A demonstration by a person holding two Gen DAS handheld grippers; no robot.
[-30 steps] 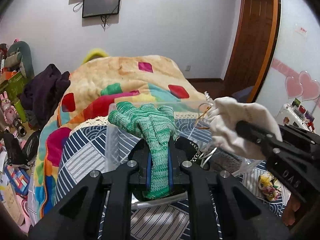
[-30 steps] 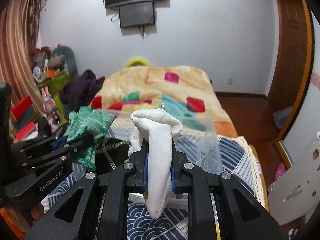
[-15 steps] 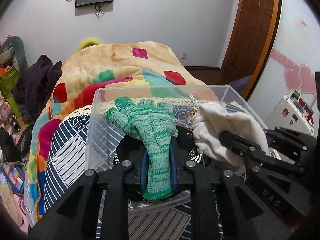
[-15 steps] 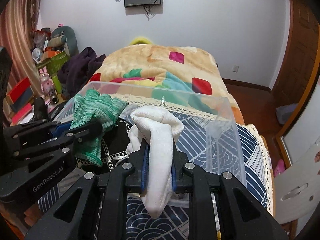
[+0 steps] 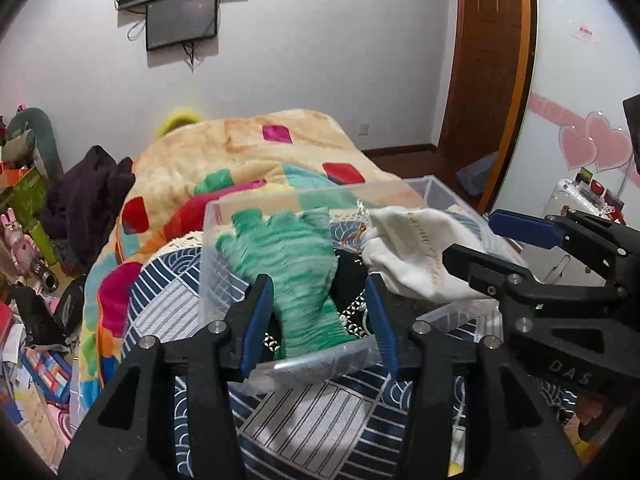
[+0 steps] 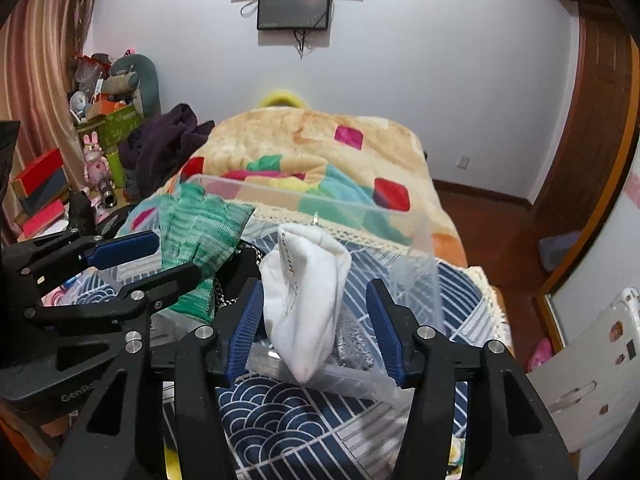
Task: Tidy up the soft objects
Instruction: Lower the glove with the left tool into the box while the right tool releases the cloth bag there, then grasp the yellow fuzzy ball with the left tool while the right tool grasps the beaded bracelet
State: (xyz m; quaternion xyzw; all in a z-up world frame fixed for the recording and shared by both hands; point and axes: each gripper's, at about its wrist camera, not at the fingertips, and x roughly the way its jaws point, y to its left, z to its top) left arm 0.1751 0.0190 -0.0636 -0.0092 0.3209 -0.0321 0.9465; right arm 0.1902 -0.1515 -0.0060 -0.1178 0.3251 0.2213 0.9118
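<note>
Green glove (image 5: 296,276) and white sock (image 6: 308,300) over clear bin (image 5: 320,364), between spread, released "GenRo…"-marked left claw (image 5: 318,320) and right claw (image 6: 316,326).

Clear glossy plastic bin (image 5: 436,188), ribbed green knit glove (image 5: 296,264) inside it, soft white cotton sock (image 6: 312,292) beside the glove, matt black plastic left gripper (image 5: 318,316) with blue ribbed pads, fleecy patchwork blanket (image 5: 248,156) behind the bin, varnished wood door (image 5: 488,60)
</note>
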